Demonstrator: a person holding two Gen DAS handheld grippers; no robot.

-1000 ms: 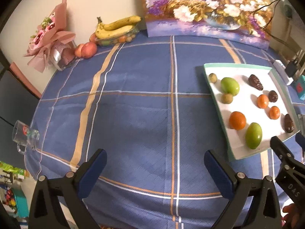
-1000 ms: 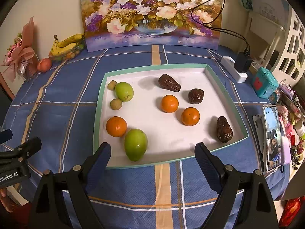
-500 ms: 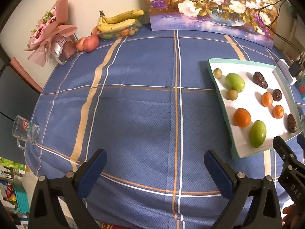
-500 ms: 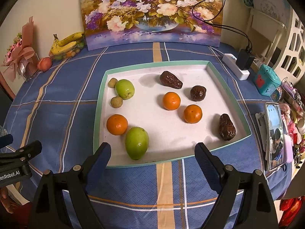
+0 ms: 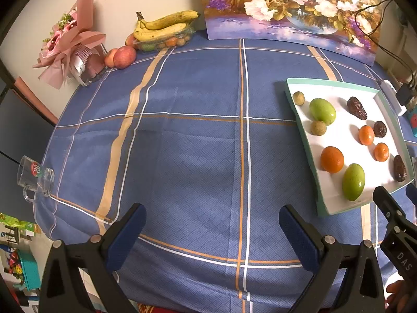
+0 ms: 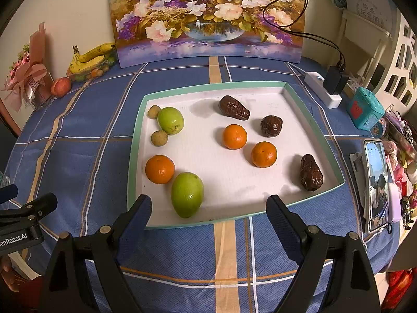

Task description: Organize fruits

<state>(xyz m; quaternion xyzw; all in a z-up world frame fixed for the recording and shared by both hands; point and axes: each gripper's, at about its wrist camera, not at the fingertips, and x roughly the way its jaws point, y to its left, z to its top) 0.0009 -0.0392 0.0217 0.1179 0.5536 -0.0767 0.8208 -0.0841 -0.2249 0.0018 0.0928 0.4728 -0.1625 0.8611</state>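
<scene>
Over the bare middle of the blue plaid tabletop, seen from the left wrist, the left claw hangs wide open with nothing between its fingers. The white tray of fruit lies toward the tabletop's right edge, well off this claw's line; it would do best to wait clear, or steady the tray's near-left rim if the tray starts to slide.

Along the tabletop's near edge, seen from the right wrist, the right claw is also spread wide and empty, poised just short of the tray's near rim. The large green fruit sits nearest, touching or almost touching an orange. A clean pick likely means centring the fingers on the green fruit's narrow sides, clearing the rim first, and closing gently so the orange is not nudged. Three brown dates and two more oranges lie scattered farther in.
</scene>
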